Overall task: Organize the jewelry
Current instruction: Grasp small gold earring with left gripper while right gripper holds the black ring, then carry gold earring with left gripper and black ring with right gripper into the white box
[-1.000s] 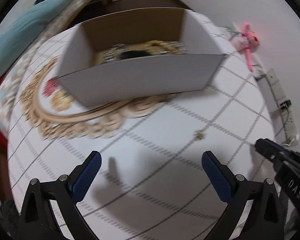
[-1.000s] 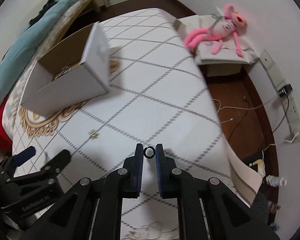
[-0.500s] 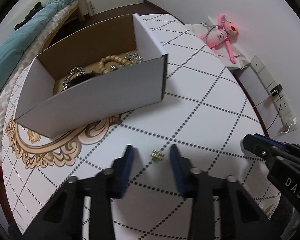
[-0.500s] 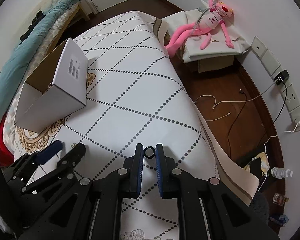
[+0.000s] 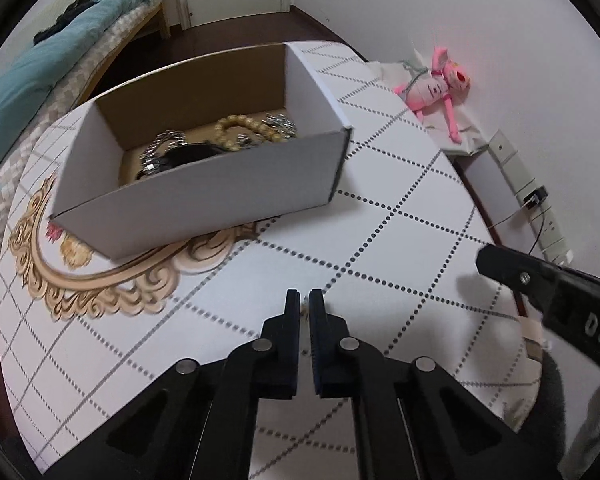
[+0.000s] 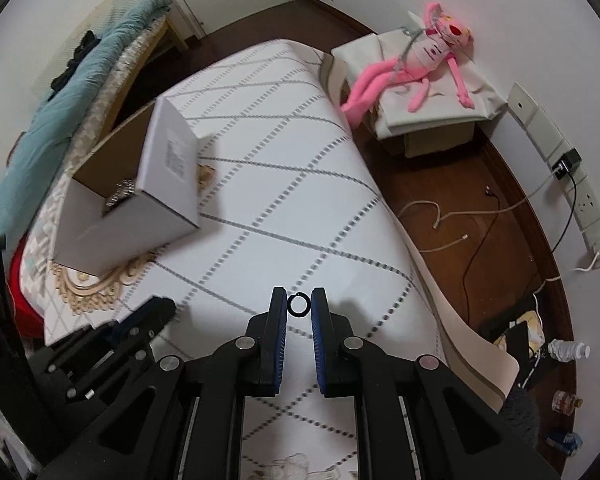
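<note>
Cardboard box (image 5: pixel 204 200) on white table (image 5: pixel 400 240), bracelets (image 5: pixel 236 136) heaped inside. Left gripper (image 5: pixel 305 300) jaws just closed, now together on small gold piece (image 5: pixel 305 307), barely visible between tips near table surface. Right gripper (image 6: pixel 299 304) clamped on black ring (image 6: pixel 299 304), held above table, well apart from box. Risks: gold piece tiny, pinch shallow, could slip out on lift. Ring gripped by its edges, could pop free if jolted. Either dropped over table edge means loss on dark floor (image 6: pixel 460 208).
</note>
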The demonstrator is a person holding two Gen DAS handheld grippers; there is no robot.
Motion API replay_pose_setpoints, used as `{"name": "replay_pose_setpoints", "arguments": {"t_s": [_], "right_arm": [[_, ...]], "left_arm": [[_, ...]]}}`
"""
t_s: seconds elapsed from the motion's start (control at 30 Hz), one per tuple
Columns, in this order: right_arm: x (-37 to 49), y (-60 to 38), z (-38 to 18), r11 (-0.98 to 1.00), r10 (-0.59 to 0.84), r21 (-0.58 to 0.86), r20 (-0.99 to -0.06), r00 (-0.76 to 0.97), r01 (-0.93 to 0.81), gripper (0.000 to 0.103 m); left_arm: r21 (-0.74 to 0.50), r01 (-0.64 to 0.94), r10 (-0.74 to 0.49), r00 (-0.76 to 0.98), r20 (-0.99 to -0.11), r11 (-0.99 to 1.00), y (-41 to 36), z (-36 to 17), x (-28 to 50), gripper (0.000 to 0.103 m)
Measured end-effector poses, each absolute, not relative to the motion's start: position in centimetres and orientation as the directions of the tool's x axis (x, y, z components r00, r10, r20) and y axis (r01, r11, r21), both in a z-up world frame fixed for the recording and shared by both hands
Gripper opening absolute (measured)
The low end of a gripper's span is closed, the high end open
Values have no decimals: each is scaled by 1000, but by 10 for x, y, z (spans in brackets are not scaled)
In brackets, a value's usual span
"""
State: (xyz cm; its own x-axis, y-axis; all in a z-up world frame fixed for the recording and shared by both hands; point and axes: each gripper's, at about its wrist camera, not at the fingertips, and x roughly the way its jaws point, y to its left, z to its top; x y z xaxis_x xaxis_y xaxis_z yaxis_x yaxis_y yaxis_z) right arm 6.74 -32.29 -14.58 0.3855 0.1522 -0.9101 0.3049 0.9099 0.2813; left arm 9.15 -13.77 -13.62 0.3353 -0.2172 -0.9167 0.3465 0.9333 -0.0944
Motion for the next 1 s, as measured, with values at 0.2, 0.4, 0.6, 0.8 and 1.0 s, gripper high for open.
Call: {"name": "replay_pose_setpoints", "arguments": {"t_s": [0.2, 0.4, 0.6, 0.8, 1.0], "right_arm": [[74, -310, -121, 908, 189, 323, -883, 429, 267, 13], [77, -305, -116, 898, 224, 359, -872, 436, 256, 13], [76, -302, -120, 902, 214, 347, -877, 429, 258, 13], [70, -310, -126, 902, 193, 328, -889, 416, 281, 13], [66, -325, -134, 896, 173, 313, -900, 401, 315, 13]], "left_arm": [[-148, 275, -244, 360, -900, 950, -91, -110, 91, 2], [-175, 221, -249, 375, -893, 959, -56, -99, 93, 2], [-249, 214, -307, 310, -900, 945, -72, -117, 99, 18], [-178, 315, -278, 308, -910, 932, -120, -139, 94, 52], [-38, 396, -176, 319, -931, 918, -151, -160, 87, 52]]}}
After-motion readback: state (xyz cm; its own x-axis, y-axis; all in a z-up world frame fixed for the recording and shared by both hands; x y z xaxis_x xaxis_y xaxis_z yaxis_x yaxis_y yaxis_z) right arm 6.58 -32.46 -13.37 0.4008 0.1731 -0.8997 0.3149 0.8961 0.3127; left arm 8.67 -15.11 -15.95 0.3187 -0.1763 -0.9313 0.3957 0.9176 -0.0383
